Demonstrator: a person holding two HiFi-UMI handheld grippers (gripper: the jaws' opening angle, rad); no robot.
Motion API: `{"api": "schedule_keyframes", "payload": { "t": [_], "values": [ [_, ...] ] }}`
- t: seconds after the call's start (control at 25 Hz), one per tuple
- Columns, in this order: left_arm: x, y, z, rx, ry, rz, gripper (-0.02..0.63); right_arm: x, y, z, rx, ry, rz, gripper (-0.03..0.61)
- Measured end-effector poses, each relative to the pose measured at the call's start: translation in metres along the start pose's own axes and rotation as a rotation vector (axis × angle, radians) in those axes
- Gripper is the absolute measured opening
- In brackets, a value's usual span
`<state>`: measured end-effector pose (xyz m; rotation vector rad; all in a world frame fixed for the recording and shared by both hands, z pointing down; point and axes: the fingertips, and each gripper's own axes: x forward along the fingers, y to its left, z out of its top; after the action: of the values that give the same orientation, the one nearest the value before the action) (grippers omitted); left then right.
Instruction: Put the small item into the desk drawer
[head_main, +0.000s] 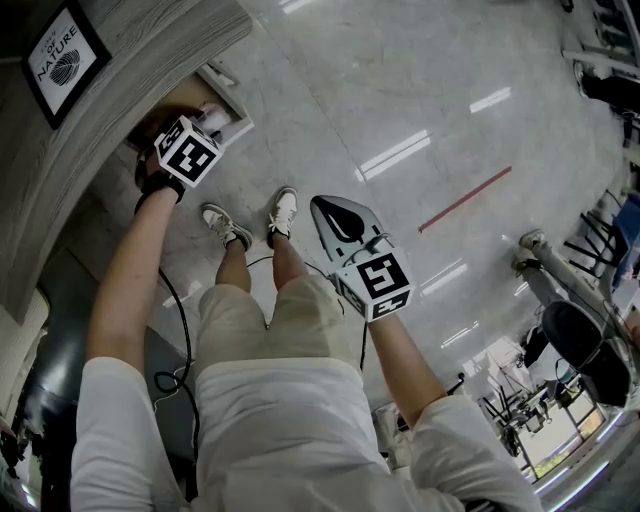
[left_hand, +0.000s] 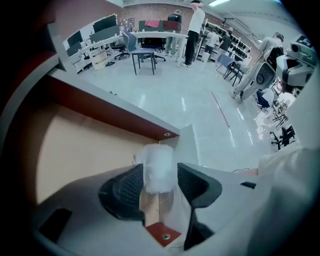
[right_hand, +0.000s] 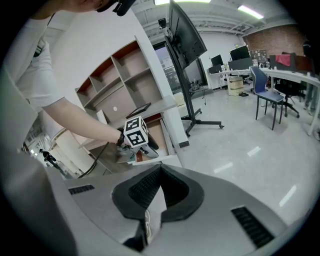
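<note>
Okay, the small item (left_hand: 159, 167) is a short white frosted cylinder, maybe thin plastic or a wrapped roll; the view is too blurred to say which. I judge it light and slightly squashy, with a matte surface that is not slippery. It doesn't look fragile, but a hard squeeze could dent it. The best hold is across the round sides at mid height with the pads flat, since it stands upright and could tip if nudged at the top. It sits right between the pads of the left gripper (left_hand: 160, 175), over the pale inside of the open desk drawer (left_hand: 85, 150), near the corner where the red-brown edge (left_hand: 115, 111) ends. The left gripper's jaws are spread wide. The pads look just off the item on both sides, with the right gap clearer than the left, so I read it as let go, not clamped. The jaws hide whether the item's base rests on the drawer floor. In the head view the left gripper reaches far left into the drawer under the grey desk top (head_main: 150, 50). The right gripper (right_hand: 159, 169) hangs well apart to the right, over the floor (head_main: 420, 90) near the person's shoes (head_main: 284, 212), jaws pressed together with nothing in them. The task looks nearly done, as the item is inside the drawer's outline. The next move should lift the left gripper straight out without dragging the item along.
</note>
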<state>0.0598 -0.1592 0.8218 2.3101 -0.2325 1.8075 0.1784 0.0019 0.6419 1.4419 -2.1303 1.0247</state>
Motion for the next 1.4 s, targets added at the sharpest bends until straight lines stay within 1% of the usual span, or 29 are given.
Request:
{"api": "schedule_keyframes", "payload": {
  "t": [0.28, 0.56, 0.88, 1.08, 1.24, 1.4],
  "values": [
    [-0.015, -0.001, -0.005, 0.006, -0.031, 0.044, 0.201, -0.005, 0.015, -0.007, -0.018, -0.016, 0.002, -0.003],
    [-0.041, -0.007, -0.006, 0.007, -0.087, 0.083, 0.201, -0.019, 0.031, -0.01, -0.049, -0.028, -0.005, -0.002],
    [-0.071, -0.018, -0.006, -0.019, -0.153, 0.113, 0.201, -0.031, 0.06, -0.005, -0.099, -0.025, 0.024, -0.003],
    [-0.094, -0.023, -0.007, -0.005, -0.182, 0.139, 0.198, -0.035, 0.082, 0.012, -0.152, -0.039, 0.057, -0.002],
    [-0.122, -0.026, -0.007, -0.023, -0.215, 0.164, 0.192, -0.045, 0.099, 0.027, -0.199, -0.048, 0.081, -0.003],
    [-0.152, -0.031, -0.01, -0.037, -0.242, 0.176, 0.186, -0.058, 0.102, 0.043, -0.218, -0.059, 0.074, -0.003]
  ]
}}
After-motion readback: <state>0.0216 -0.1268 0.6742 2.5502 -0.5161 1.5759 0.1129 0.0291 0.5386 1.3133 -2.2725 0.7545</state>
